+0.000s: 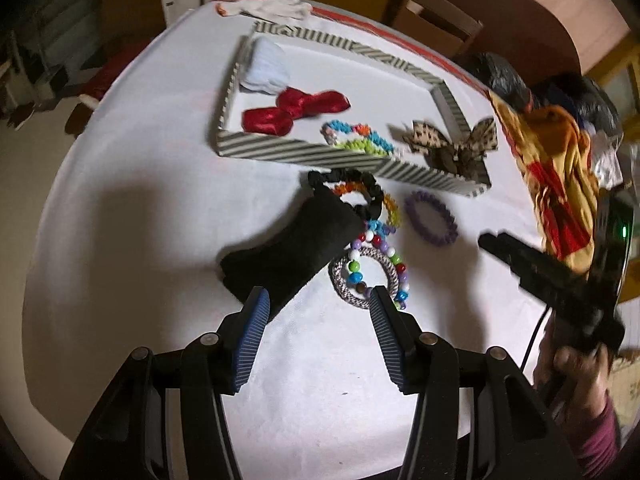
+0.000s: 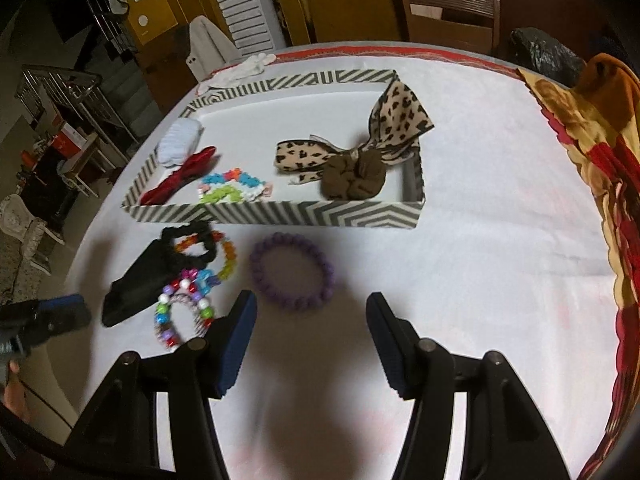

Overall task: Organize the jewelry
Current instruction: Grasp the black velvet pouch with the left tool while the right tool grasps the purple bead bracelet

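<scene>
A striped box [image 1: 280, 154] [image 2: 280, 214] on the white table holds a red bow [image 1: 294, 112] [image 2: 180, 180], a white scrunchie [image 1: 264, 68], a colourful beaded piece [image 1: 356, 138] [image 2: 232, 188], a leopard bow [image 2: 396, 120] and a brown scrunchie [image 2: 354, 178]. In front of it lie a purple bracelet [image 2: 292, 272] [image 1: 430, 218], a black scrunchie [image 2: 192, 246], a black band [image 1: 292, 256] [image 2: 136, 288] and multicoloured bead bracelets [image 1: 376, 268] [image 2: 186, 312]. My left gripper [image 1: 318, 300] hovers open over the bead bracelets. My right gripper [image 2: 310, 306] stands open just short of the purple bracelet.
A red and yellow patterned cloth [image 2: 600, 160] [image 1: 560, 168] lies along the table's right edge, with a dark bag [image 2: 544, 54] behind it. White gloves [image 2: 248, 66] rest at the far edge. A wooden chair [image 2: 448, 12] stands beyond the table.
</scene>
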{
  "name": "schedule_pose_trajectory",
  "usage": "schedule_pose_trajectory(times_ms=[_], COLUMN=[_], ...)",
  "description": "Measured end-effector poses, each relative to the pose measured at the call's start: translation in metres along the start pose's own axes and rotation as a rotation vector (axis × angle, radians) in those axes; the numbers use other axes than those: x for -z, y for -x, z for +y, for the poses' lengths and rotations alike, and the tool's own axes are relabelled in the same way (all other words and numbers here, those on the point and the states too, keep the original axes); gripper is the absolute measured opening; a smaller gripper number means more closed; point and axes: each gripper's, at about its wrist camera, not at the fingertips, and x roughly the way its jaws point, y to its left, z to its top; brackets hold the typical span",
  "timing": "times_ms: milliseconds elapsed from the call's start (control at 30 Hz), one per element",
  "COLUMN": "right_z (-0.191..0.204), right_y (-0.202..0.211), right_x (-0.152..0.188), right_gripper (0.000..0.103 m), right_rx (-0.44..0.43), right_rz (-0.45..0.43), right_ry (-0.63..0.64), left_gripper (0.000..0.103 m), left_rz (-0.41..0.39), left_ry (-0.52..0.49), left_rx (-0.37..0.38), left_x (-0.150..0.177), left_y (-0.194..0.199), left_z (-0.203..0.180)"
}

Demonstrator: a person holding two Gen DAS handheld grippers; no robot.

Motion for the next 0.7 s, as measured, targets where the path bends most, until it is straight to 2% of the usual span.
schedule_pose_trajectory(times_ms=[500, 567, 633, 667, 700], right_z=[0.002, 0.002, 0.003, 0.003, 0.003], right_y=[-0.047, -0.048, -0.054, -0.057, -0.059], right_x=[-0.019, -0.019, -0.019, -0.018, -0.018], right_gripper=[0.060, 0.051, 0.032, 0.028, 0.023], right_rx=[0.023, 0.018, 0.011, 0.013, 0.019], right_rz=[0.034, 0.020, 0.031, 0.039, 0.038], right_ry=[0.040, 0.038, 0.040, 0.042, 0.046], left_gripper=[0.060, 0.060, 0.060, 0.058, 0.048], left_rz=[0.084, 0.078, 0.071, 0.065, 0.061], left_ry=[-0.137, -0.152, -0.159, -0.159, -0.155], left_rx=[-0.064, -0.065, -0.057, -0.054, -0.055], left_x=[-0.012, -0.013, -0.013, -0.014, -0.014], left_y=[-0.045, -0.045, -0.044, -0.044, -0.044], left_z=[0.003, 0.003, 0.004, 0.005, 0.006])
